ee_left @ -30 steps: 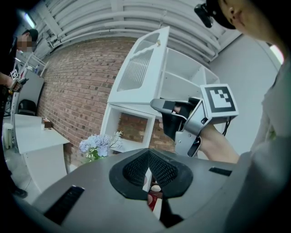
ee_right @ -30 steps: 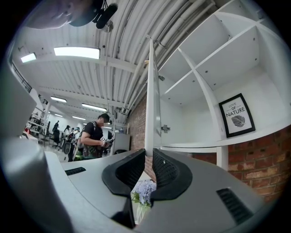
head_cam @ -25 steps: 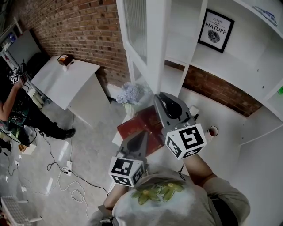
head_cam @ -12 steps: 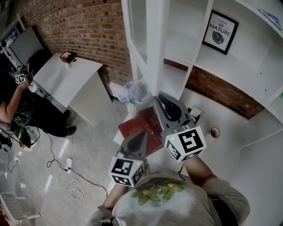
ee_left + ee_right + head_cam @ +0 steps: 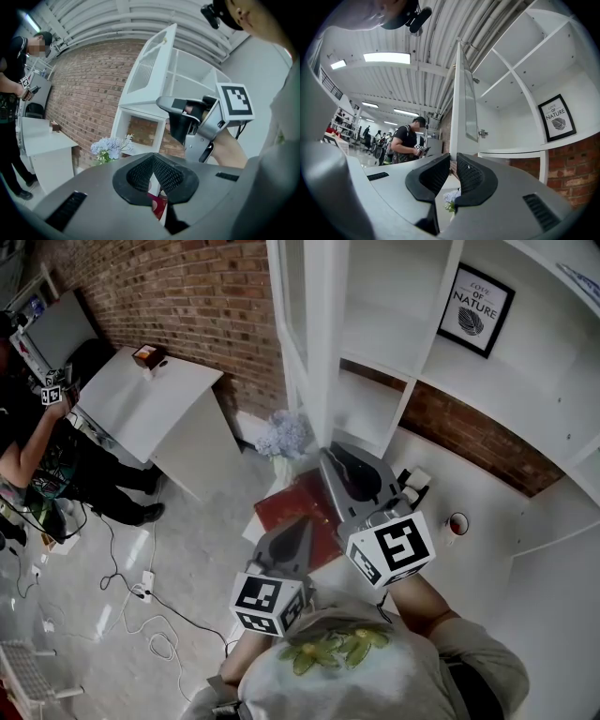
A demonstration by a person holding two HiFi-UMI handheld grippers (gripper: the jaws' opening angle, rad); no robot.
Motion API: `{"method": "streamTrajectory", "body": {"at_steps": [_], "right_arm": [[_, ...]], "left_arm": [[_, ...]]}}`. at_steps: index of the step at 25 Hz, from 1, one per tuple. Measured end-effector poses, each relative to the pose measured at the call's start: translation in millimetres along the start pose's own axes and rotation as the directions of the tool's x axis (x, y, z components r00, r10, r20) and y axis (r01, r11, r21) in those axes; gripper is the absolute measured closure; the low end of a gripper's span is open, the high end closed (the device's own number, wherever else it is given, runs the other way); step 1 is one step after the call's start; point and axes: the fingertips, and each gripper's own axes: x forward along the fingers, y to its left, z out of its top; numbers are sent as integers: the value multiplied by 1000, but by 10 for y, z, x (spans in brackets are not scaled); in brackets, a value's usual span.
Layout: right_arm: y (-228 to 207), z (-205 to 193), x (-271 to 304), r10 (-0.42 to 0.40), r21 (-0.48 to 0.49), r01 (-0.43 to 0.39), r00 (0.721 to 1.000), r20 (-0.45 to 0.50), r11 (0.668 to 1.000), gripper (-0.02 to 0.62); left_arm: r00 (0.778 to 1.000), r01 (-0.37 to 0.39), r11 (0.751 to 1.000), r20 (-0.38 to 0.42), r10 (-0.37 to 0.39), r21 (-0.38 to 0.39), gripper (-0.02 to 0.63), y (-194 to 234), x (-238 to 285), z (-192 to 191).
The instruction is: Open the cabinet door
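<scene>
The white cabinet door (image 5: 314,334) with a glass panel stands swung out from the open shelves, its thin edge facing me. My right gripper (image 5: 328,454) reaches up to the door's lower corner. In the right gripper view the door (image 5: 459,93) runs straight down into the narrow gap of the right gripper (image 5: 453,164), whose jaws are closed on that edge. My left gripper (image 5: 300,526) hangs lower and to the left, shut with nothing in it. In the left gripper view, the left gripper (image 5: 154,161) points at the door (image 5: 150,70) and the right gripper (image 5: 180,112).
A red book (image 5: 291,507) and pale blue flowers (image 5: 281,437) lie on the low shelf below the door. A framed print (image 5: 478,296) and a cup (image 5: 453,521) are in the cabinet. A white table (image 5: 141,399), a person (image 5: 37,456) and floor cables are at left.
The right gripper has drifted slightly left and down with the door's edge, and the door has swung a little further out. The left gripper has stayed put.
</scene>
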Motion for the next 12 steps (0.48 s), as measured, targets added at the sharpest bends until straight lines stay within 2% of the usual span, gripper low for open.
{"method": "streamTrajectory", "body": {"at_steps": [12], "right_arm": [[138,-6,66,58,4,-58,998,9,998,540]], "left_arm": [[1000,-21,1000,0,21,2,595,75,-26,-9]]}}
